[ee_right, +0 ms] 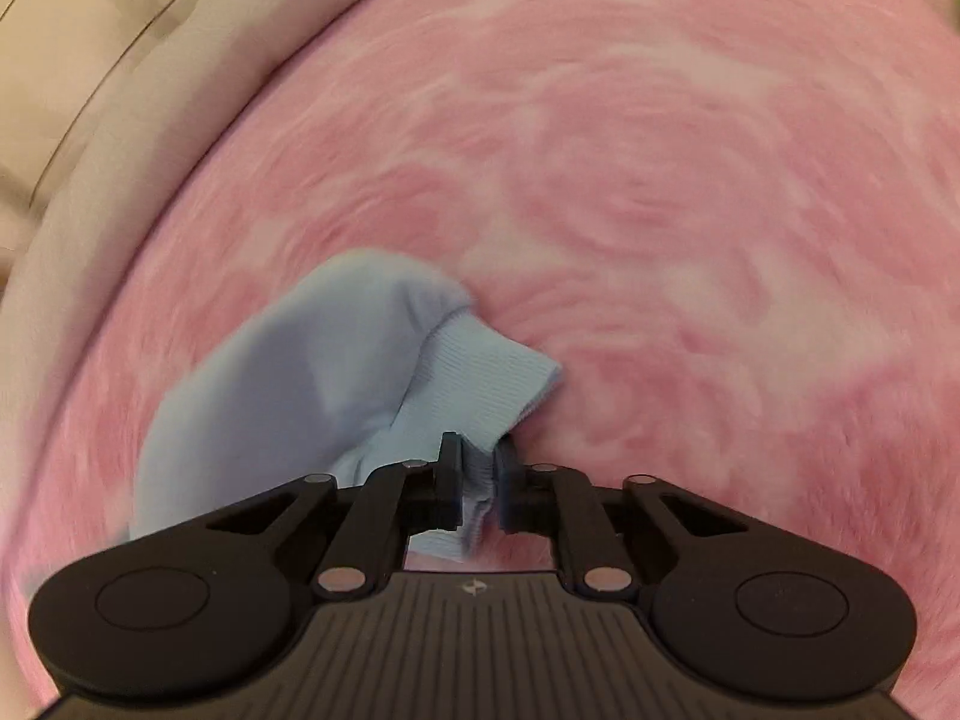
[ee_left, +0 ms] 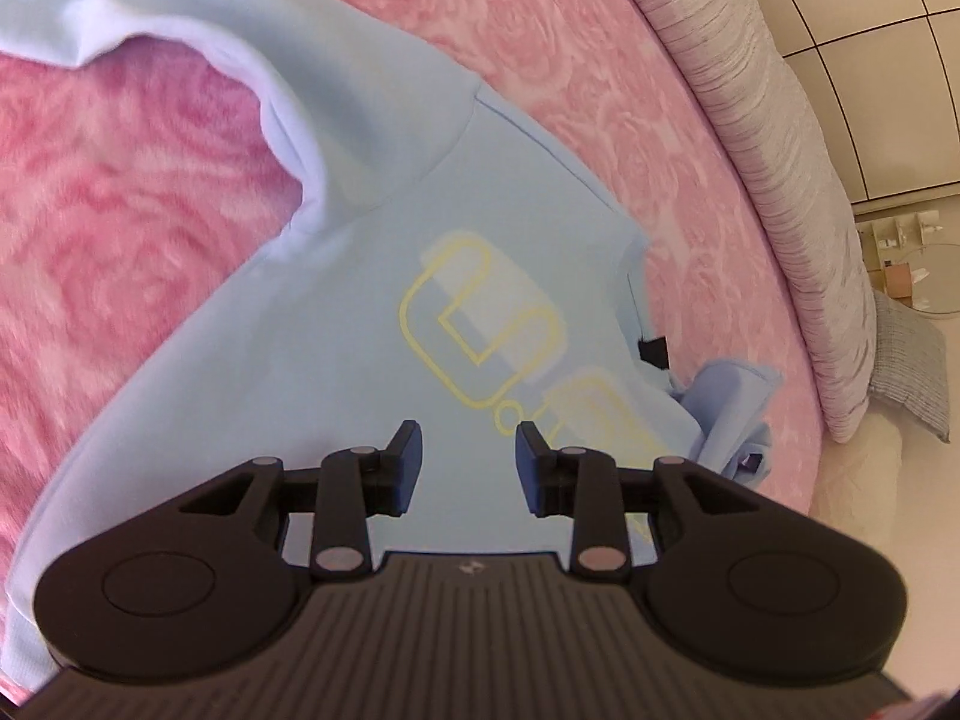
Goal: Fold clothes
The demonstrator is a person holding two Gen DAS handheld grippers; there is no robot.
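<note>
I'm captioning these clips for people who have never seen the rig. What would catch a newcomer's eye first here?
Probably the pale blue sweatshirt with its yellow outlined logo, spread across the pink rose-patterned blanket that fills both views. Next, the right gripper, shut on the sweatshirt's ribbed cuff low in its view. The left gripper hangs open above the sweatshirt's front, holding nothing.

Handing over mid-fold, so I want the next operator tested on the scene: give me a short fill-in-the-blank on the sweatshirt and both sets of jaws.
1. The light blue sweatshirt lies on a bedcover coloured ____.
2. The right gripper has its jaws closed on the sleeve's ribbed ____.
3. The left gripper has its jaws ____, with nothing between them.
4. The printed logo on the sweatshirt is outlined in ____.

Missing words: pink; cuff; open; yellow
</note>
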